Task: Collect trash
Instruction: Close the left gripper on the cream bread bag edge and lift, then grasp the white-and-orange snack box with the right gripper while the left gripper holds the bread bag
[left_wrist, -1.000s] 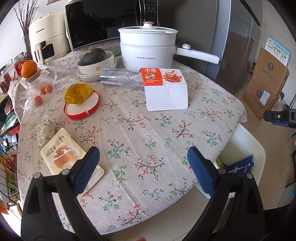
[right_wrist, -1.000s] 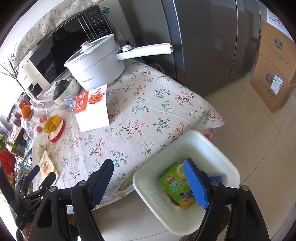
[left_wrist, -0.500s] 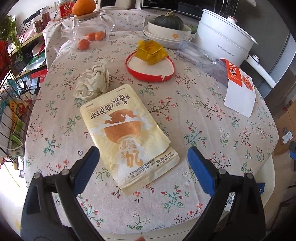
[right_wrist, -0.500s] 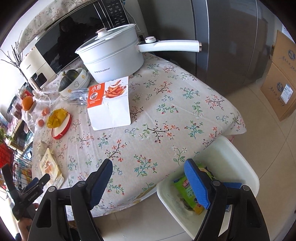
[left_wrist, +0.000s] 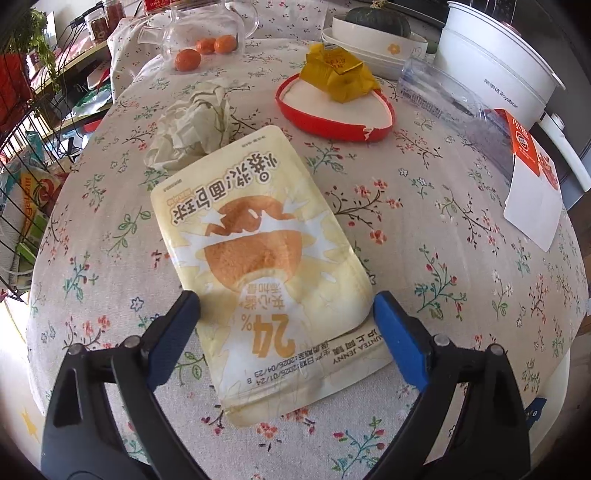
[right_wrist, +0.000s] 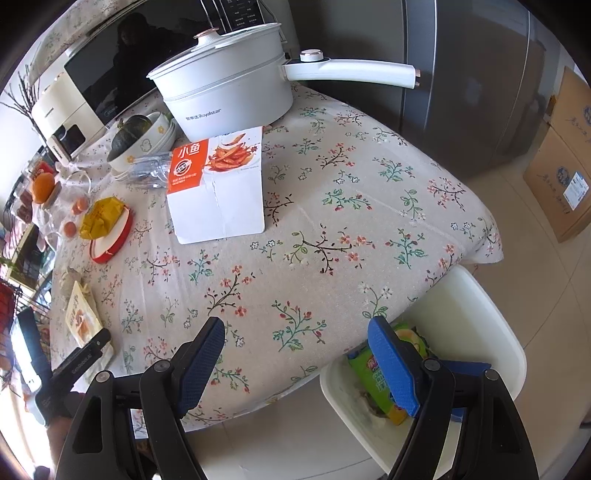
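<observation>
A flat yellow snack pouch (left_wrist: 258, 254) lies on the floral tablecloth. My left gripper (left_wrist: 286, 325) is open with its blue fingers on either side of the pouch's near end; the pouch also shows far left in the right wrist view (right_wrist: 81, 317). A crumpled white tissue (left_wrist: 192, 125) lies behind it. A yellow wrapper (left_wrist: 340, 72) sits on a red-rimmed plate (left_wrist: 332, 122). An orange-and-white box (right_wrist: 218, 188) lies mid-table. My right gripper (right_wrist: 295, 354) is open and empty above the table's near edge, beside a white bin (right_wrist: 480, 332) holding a green packet (right_wrist: 373, 376).
A white electric pot (right_wrist: 229, 96) with a long handle, a bowl with a squash (right_wrist: 140, 136), a clear plastic bottle (left_wrist: 443, 92), and a glass jar with oranges (left_wrist: 199, 40) stand at the back. Cardboard boxes (right_wrist: 561, 162) stand on the floor at right. A wire rack (left_wrist: 26, 129) is at left.
My left gripper has swung left and moved down over the yellow pouch, which now lies between its fingers. My right gripper has drifted from over the bin toward the table.
</observation>
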